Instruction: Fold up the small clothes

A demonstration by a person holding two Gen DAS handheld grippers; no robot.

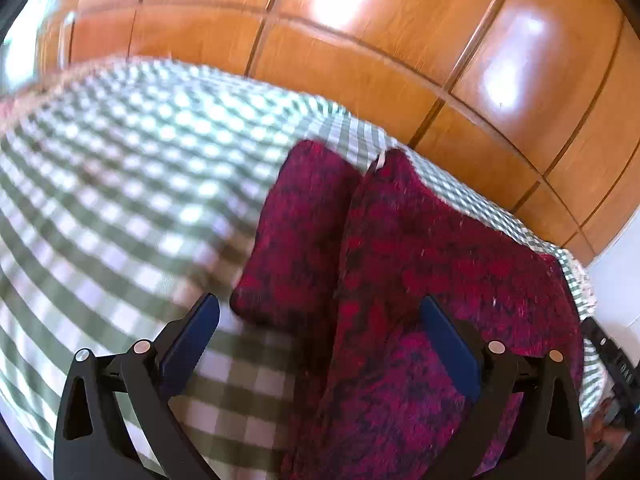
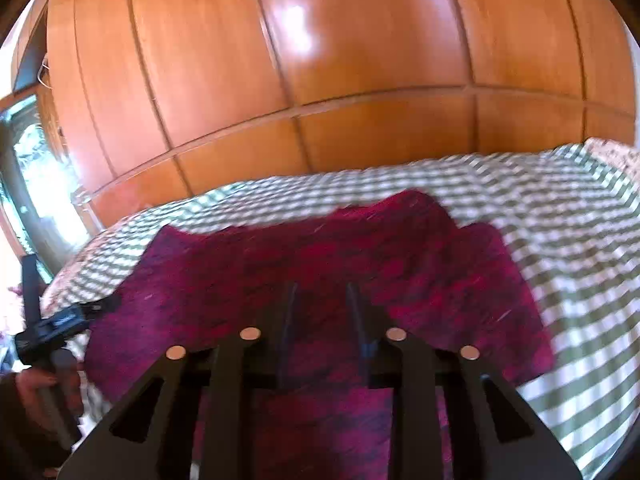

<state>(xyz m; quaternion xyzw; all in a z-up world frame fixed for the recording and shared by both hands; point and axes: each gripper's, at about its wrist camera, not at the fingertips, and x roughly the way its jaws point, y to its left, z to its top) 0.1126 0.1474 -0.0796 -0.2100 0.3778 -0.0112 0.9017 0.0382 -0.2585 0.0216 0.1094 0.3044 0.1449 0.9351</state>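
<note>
- On the green and white checked bed cover (image 1: 120, 184) a small dark red fuzzy garment (image 1: 400, 264) is spread out, with wooden cupboard doors (image 2: 320, 80) seen behind the bed.
- The garment is judged to be soft, floppy and light, so it should bend easily and not break.
- Its fuzzy cloth is judged to be not slippery, so a fold should stay put.
- A good place to take hold is thought to be an outer edge or corner, where the cloth is thin enough to pinch.
- The left gripper (image 1: 320, 332) is held wide apart, with nothing between its blue pads (image 1: 192, 336).
- It is held low over the near edge of the garment, one finger over the checked cover and one over the red cloth.
- The right gripper (image 2: 322, 320) is seen with its fingers close together but a narrow gap left; whether cloth is pinched there cannot be told.
- It is pointed forward across the middle of the garment, low over the cloth.
- Both views are blurred, so small details cannot be made out.
</note>
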